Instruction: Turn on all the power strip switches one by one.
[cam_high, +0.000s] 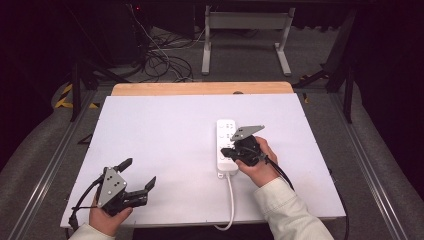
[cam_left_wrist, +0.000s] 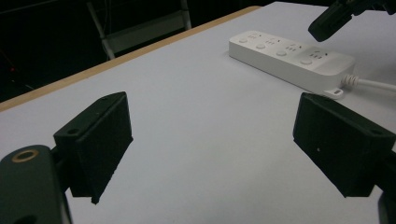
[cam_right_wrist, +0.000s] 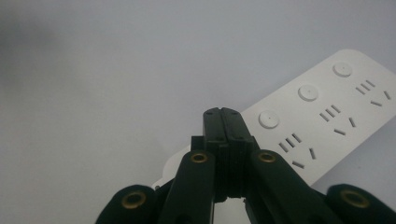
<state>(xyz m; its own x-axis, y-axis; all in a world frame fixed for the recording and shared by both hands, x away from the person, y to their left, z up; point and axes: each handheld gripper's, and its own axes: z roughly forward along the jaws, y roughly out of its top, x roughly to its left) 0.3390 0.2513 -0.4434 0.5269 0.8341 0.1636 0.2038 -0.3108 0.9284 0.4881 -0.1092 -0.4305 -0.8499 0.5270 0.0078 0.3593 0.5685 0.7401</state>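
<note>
R gripper (cam_right_wrist: 225, 122): jaws pressed flat together, nothing between them, tips over near end of white power strip (cam_right_wrist: 336, 105). Strip runs diag. to upper right on white tabletop (cam_right_wrist: 116, 70); 3 round buttons beside socket slots.

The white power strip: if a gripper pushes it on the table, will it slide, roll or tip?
The power strip lies flat, long and low, so it would probably slide, not roll or tip. Its smooth casing on the smooth white table looks slippery. Its cable hangs over the near edge and may make it swing.
</note>
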